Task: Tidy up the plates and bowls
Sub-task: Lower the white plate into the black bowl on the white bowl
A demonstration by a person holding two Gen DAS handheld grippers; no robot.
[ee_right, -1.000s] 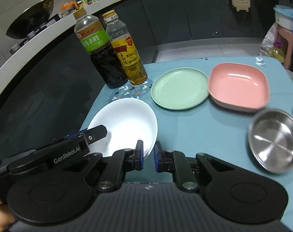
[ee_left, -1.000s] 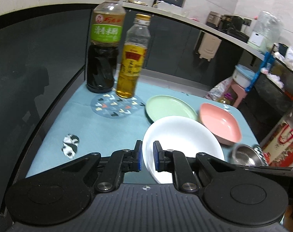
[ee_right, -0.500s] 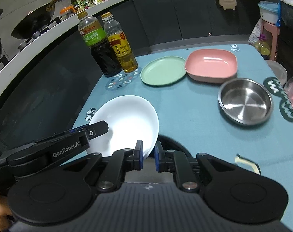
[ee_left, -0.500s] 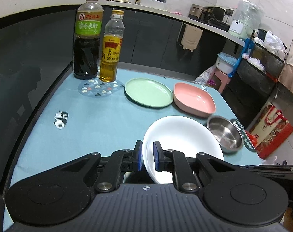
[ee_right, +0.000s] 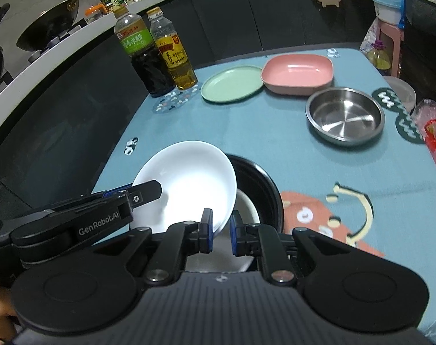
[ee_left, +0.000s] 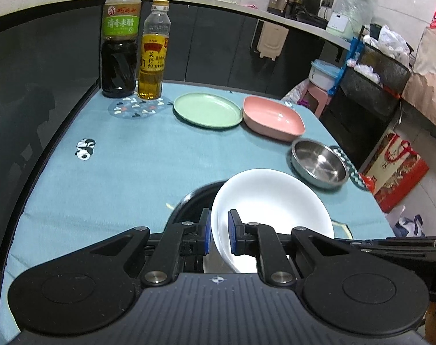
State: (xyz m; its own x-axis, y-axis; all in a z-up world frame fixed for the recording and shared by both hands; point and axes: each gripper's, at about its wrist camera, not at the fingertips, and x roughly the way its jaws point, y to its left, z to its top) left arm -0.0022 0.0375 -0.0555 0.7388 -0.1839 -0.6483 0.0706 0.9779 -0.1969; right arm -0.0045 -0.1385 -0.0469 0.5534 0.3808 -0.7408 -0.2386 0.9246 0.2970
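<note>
Left wrist view first: found the left gripper (ee_left: 219,231) clamped on the near rim of the white plate (ee_left: 272,201) at lower centre, with the plate tilted and held over a black bowl (ee_left: 194,201) just behind it. Noted a green plate (ee_left: 207,110), a pink square bowl (ee_left: 272,118) and a steel bowl (ee_left: 318,162) strung from centre towards the right edge, all on the table. Judged the step to be lowering the white plate into or onto the black bowl; best done by levelling it first, centring it over the rim, and letting go only once it rested. Saw a teal tablecloth (ee_left: 131,166) as the surface, with a vinegar bottle (ee_left: 120,43) and an oil bottle (ee_left: 153,54) at upper left by a patterned coaster (ee_left: 134,107), and a dark counter front and kitchen clutter beyond. Right wrist view next: found the right gripper (ee_right: 219,234) at lower centre with its jaws narrowly parted around the plate's nearest edge; could not tell whether it pinched or merely bracketed it. Made out a white dish (ee_right: 243,210) already lying inside the black bowl, so expected some clatter or sliding if dropped off-centre. Spotted a wok (ee_right: 45,34) on the counter at upper left.
</note>
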